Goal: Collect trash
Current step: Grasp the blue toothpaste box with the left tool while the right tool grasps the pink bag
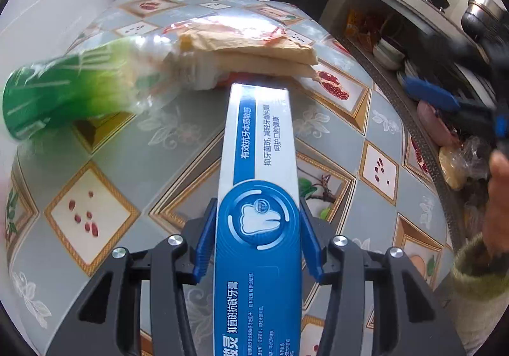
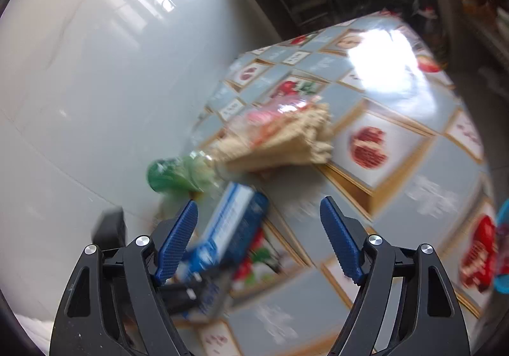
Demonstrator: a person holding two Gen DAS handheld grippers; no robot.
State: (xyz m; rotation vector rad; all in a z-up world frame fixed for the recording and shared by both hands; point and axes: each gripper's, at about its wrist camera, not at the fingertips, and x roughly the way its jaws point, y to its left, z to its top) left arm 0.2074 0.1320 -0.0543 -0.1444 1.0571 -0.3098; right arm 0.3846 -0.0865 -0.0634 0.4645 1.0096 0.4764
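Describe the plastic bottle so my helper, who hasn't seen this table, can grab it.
On the fruit-patterned tablecloth, look near the far edge beside the tan paper packet. The bottle lies on its side just past the toothpaste box held in the left gripper; it alone is clear with a green label.

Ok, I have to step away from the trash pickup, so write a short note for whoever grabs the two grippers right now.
Left gripper: shut on the toothpaste box, held above the table.
Right gripper: open, empty, off to the right.
Left on the table: green plastic bottle lying on its side, and the folded brown paper bags with clear wrapper behind it.
Done: box picked up.
To do: bin the box, then collect the bottle and bags. No bin shows in either view.
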